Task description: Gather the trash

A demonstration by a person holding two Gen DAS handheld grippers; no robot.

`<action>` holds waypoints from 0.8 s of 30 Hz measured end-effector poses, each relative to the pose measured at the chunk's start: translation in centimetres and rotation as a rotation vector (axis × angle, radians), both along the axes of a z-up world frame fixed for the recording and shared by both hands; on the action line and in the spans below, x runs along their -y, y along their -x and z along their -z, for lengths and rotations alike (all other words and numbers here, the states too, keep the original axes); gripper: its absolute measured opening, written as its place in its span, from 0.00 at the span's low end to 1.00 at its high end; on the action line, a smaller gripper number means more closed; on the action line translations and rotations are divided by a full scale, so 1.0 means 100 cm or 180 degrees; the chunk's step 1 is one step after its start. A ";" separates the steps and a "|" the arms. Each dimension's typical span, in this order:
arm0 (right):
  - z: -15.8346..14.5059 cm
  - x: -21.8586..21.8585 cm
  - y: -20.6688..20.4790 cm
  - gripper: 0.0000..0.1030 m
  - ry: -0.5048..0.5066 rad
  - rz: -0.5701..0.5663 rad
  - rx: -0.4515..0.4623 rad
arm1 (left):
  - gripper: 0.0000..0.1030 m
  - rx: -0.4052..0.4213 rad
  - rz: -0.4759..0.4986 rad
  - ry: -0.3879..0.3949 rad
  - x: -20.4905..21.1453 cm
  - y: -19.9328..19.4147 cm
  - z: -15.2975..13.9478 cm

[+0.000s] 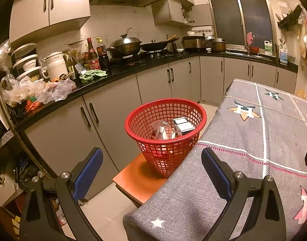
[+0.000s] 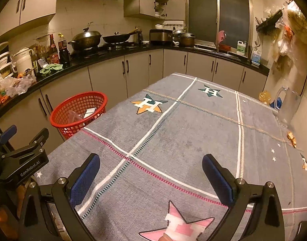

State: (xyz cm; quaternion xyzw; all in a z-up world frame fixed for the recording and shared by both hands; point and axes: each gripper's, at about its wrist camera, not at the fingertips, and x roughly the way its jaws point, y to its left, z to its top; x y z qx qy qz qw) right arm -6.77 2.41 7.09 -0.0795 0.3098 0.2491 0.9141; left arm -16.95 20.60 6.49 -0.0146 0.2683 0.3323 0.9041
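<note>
1. Presently spread wide, fingers well apart and clasping nothing: left hand-held gripper, poised over the near corner of the surface draped in a grey cloth with white grid lines and star motifs.
2. Likewise wide open and empty: right hand-held gripper, held above the middle of the same cloth-covered surface, blue pads facing inward.
3. Standing upright on an orange-brown stool seat, just beside the surface's left edge: red plastic lattice basket.
4. Lying inside the basket: crumpled clear plastic wrapper and, touching it on the right, small dark-and-white cardboard box.
5. Seen from the right wrist view at far left: the basket, and nearer, the left hand-held gripper.
6. Behind, along the wall: black kitchen counter crowded with bottles, pots and plastic bags.
</note>
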 end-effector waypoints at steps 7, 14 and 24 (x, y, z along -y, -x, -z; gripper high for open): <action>0.003 -0.003 0.001 1.00 0.0015 -0.0011 -0.0028 | 0.95 -0.0032 0.0013 0.0009 0.000 -0.001 0.003; 0.005 0.000 -0.002 1.00 0.0002 0.0007 -0.0063 | 0.95 -0.0029 0.0024 0.0011 -0.001 -0.001 0.003; 0.007 0.001 -0.003 1.00 0.0001 0.0018 -0.0091 | 0.95 -0.0021 0.0047 -0.0015 0.003 -0.001 0.000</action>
